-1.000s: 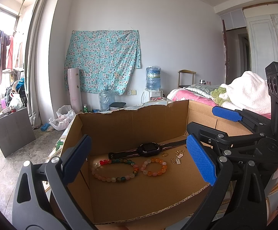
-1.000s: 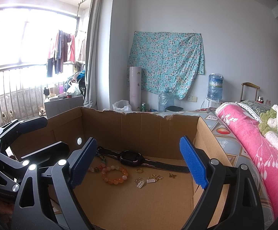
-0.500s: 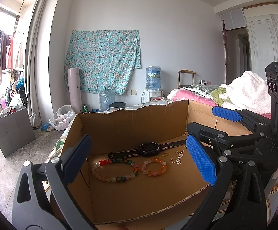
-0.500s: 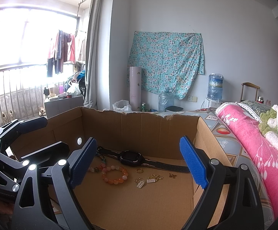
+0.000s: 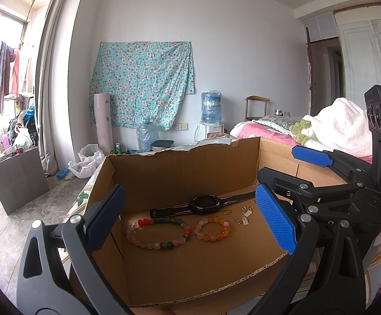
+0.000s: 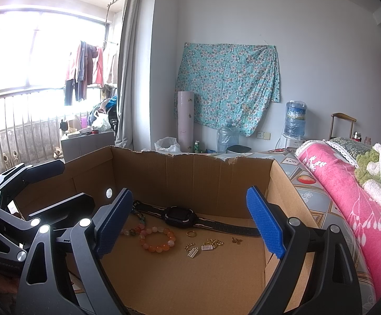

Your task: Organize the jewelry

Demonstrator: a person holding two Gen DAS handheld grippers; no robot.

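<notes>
Left gripper: the left gripper is spread wide with nothing between its blue pads, held above the near edge of the cardboard box; it grasps nothing.
Right gripper: the right gripper is also released, jaws far apart and empty, poised over the box's near side; in the left wrist view it shows at 3 o'clock.
Cardboard box: open-topped, with a torn back rim, standing on a patterned surface beside a pink bedspread.
Smartwatch: a black smartwatch lies flat near the back wall of the box, its strap stretched out from 9 to 3 o'clock.
Long bead bracelet: a multicoloured bead bracelet lies on the box floor at 7 o'clock from the watch face.
Short bead bracelet: an orange and pink bead bracelet lies just beside the long one, at its 3 o'clock, directly in front of the watch.
Ring: a small gold ring sits between the watch strap and the short bracelet's right side.
Gold charms: several small gold charms lie scattered at 3 o'clock from the short bracelet, apart from it.
Background: a floral cloth hangs on the white wall, with a water dispenser at its 4 o'clock.
</notes>
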